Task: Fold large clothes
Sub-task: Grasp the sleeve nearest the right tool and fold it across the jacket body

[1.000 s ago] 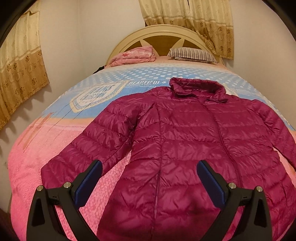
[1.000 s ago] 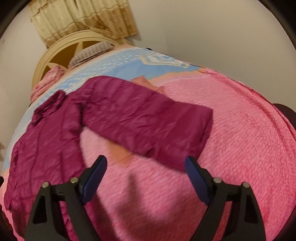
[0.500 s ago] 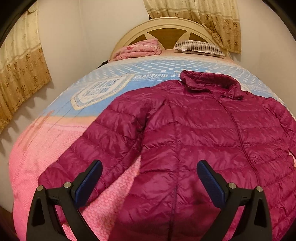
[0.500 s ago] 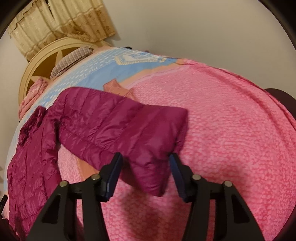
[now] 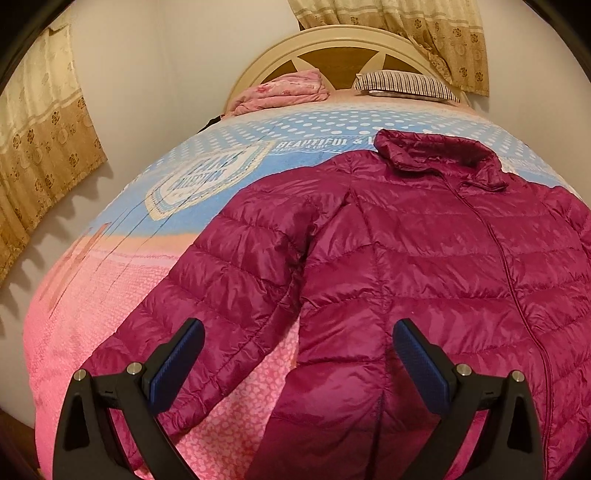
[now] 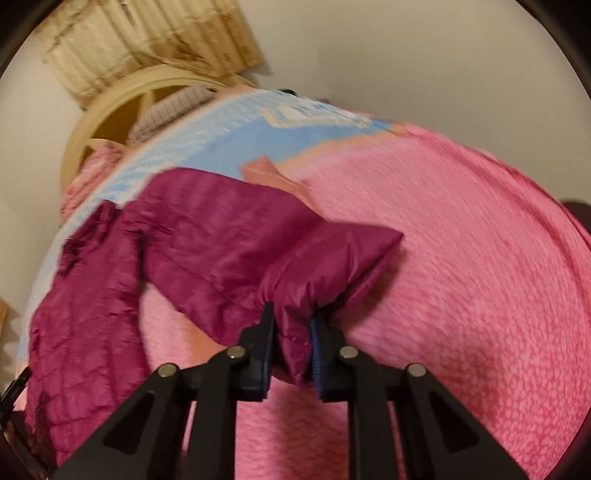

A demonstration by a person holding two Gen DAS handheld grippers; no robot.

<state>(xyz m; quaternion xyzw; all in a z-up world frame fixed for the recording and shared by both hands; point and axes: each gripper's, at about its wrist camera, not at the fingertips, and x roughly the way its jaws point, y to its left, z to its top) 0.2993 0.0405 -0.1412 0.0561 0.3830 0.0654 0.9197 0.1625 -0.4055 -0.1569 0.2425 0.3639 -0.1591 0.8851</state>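
Reading "BEAUTIFUL &" in white capitals, a printed band crosses the blue, white-dotted part of the bedspread [image 5: 207,206]; a badge-shaped emblem beside it carries lettering too distorted to make out. Nearer the camera the cover turns peach and then a nubbly, pebbled pink. On it lies the magenta puffer jacket [image 5: 424,258], front up, its glossy shell stitched into horizontal quilted channels, its collar crumpled toward the headboard [image 5: 343,40] and a zip line running down the chest. One sleeve [image 5: 221,295] slants out over the pink area. The left gripper [image 5: 299,354] hangs above the jacket's lower edge with its blue ribbed pads wide apart and nothing between them. In the right wrist view, which is motion-blurred, the right gripper [image 6: 293,347] is closing on the cuff of the other sleeve [image 6: 236,251], the padded fabric bunched between its pads. A folded pink blanket [image 5: 280,92] and a striped pillow [image 5: 402,86] sit by the curved cream headboard; floral beige curtains [image 5: 417,29] hang behind.
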